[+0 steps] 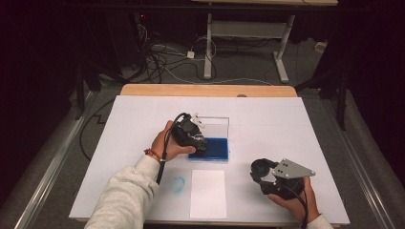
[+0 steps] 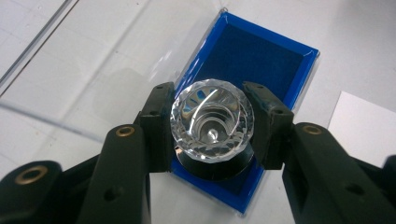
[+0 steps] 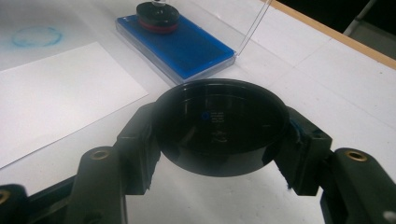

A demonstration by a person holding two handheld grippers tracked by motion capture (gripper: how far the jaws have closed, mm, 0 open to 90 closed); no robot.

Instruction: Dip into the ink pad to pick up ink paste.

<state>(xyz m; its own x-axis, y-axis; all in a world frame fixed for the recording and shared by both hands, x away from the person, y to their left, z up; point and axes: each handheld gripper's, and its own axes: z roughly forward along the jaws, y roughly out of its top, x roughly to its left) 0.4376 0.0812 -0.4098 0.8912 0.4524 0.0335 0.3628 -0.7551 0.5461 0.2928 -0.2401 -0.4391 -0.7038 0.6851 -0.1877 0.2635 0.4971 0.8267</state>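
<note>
A stamp with a clear faceted knob [image 2: 212,122] and a black base with a red band [image 3: 158,17] stands on the blue ink pad [image 2: 254,56]. My left gripper [image 2: 212,123] is shut on the knob, one jaw on each side. In the high view this gripper [image 1: 197,141] sits over the pad's [image 1: 216,149] left end. My right gripper [image 3: 219,126] is shut on a round black cap [image 3: 219,119], held low over the table at the right [image 1: 260,169]. The pad's clear lid [image 1: 216,124] stands open behind it.
A white sheet of paper [image 1: 208,193] lies near the front edge, with a blue ring print [image 1: 177,184] on the white table cover [image 1: 296,124] to its left. A bare wooden table edge [image 1: 205,89] runs along the back.
</note>
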